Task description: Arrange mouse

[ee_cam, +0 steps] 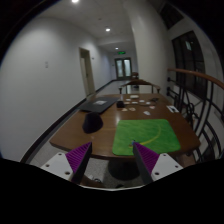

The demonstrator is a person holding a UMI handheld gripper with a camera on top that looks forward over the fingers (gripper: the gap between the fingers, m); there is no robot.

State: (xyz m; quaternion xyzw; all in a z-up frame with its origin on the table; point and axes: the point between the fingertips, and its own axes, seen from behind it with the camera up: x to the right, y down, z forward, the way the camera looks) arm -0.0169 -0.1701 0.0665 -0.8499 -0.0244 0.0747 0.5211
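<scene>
A dark rounded object (92, 122) that looks like the mouse sits on the brown wooden table (75, 138), just left of a green mat (148, 135). My gripper (112, 160) is held back from the table's near edge, well short of the mouse. Its two fingers with purple pads (78, 157) stand wide apart and open, with nothing between them.
A dark flat device (97, 104) lies farther back on the table, with several small items (140, 102) beyond it. Chairs (186, 112) line the right side. A double door (122, 68) is at the far end of the room. White walls stand on both sides.
</scene>
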